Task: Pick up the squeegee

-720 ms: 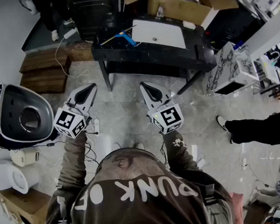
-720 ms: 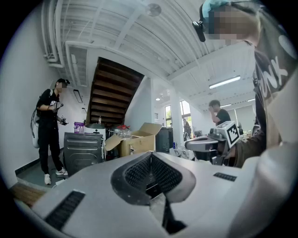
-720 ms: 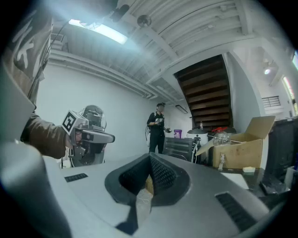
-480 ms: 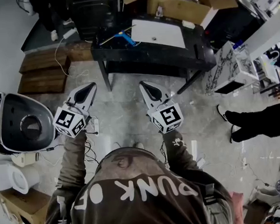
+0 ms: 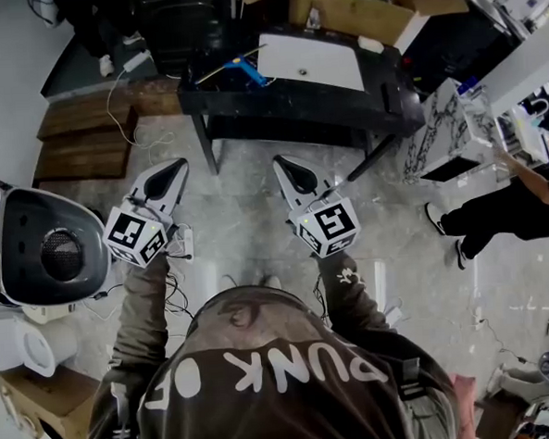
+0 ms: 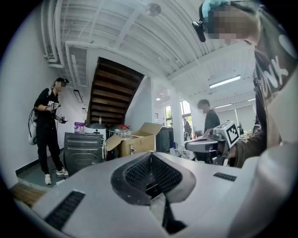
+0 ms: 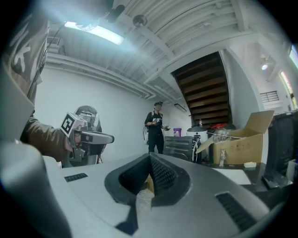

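The squeegee (image 5: 246,73), blue-handled with a long thin pale blade, lies on the left part of a black table (image 5: 276,101) straight ahead in the head view. My left gripper (image 5: 175,166) and right gripper (image 5: 279,163) are held level side by side over the floor, well short of the table. Both have their jaws shut and empty. In the left gripper view my left gripper (image 6: 150,155) points into the room; the right gripper view shows my right gripper (image 7: 150,156) the same way. Neither gripper view shows the squeegee.
A white board (image 5: 311,63) lies on the table, with a cardboard box (image 5: 345,15) behind it. A white round machine (image 5: 35,252) stands at left beside wooden pallets (image 5: 84,142). A bystander's legs (image 5: 497,214) are at right. Another person (image 6: 49,125) stands far off.
Both grippers stay where they were, shut. The bystander at right has shifted their legs and the white machine at left has slid slightly in the view.
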A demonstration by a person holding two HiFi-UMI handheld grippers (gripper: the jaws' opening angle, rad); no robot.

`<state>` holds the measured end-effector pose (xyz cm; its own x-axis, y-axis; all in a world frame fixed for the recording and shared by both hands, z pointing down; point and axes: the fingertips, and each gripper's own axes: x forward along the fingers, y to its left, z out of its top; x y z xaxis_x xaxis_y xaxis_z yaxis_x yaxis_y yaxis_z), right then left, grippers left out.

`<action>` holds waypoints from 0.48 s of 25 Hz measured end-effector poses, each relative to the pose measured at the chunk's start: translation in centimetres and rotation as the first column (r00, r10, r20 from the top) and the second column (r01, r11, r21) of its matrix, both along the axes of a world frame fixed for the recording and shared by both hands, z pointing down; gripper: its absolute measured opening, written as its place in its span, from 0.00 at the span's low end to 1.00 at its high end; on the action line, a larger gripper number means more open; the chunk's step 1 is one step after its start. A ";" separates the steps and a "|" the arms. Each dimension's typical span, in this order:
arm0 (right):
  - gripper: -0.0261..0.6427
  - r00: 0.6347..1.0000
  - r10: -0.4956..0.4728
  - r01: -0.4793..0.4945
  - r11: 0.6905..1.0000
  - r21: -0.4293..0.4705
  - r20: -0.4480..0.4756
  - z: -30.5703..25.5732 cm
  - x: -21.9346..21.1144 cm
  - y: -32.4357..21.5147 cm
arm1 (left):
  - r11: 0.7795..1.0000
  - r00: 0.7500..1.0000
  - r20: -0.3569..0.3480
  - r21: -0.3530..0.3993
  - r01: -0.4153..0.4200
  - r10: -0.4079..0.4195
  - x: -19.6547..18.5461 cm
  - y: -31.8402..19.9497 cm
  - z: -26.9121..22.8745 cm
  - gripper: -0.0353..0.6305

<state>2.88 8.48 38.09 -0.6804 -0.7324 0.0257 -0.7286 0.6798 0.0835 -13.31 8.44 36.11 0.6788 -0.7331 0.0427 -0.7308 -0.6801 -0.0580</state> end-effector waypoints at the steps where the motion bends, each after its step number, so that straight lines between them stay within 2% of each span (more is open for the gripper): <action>1: 0.05 1.000 0.006 -0.006 1.000 -0.002 0.005 0.0 0.1 -0.1 | 1.000 1.000 0.000 0.000 0.001 -0.001 0.0 0.0 0.0 0.06; 8: 0.07 1.000 0.007 -0.007 1.000 0.008 0.003 0.0 0.1 -0.2 | 1.000 1.000 0.003 0.009 0.000 0.000 0.0 0.0 0.1 0.06; 9: 0.12 1.000 -0.006 0.006 1.000 0.004 0.004 0.1 0.0 -0.2 | 1.000 1.000 0.004 0.010 0.000 0.000 0.0 0.0 0.1 0.06; 10: 0.23 1.000 -0.026 0.026 1.000 -0.005 0.009 0.2 -0.3 -0.1 | 1.000 1.000 0.005 0.010 0.000 0.000 0.0 0.0 0.1 0.06; 12: 0.56 0.997 -0.076 0.077 0.997 -0.031 0.023 0.4 -1.0 0.1 | 1.000 1.000 0.006 0.011 0.000 0.000 0.1 -0.1 0.1 0.06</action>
<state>1.92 8.53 38.53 -0.7353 -0.6770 0.0328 -0.6755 0.7359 0.0457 -13.22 8.33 36.18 0.6786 -0.7335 0.0387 -0.7304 -0.6795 -0.0696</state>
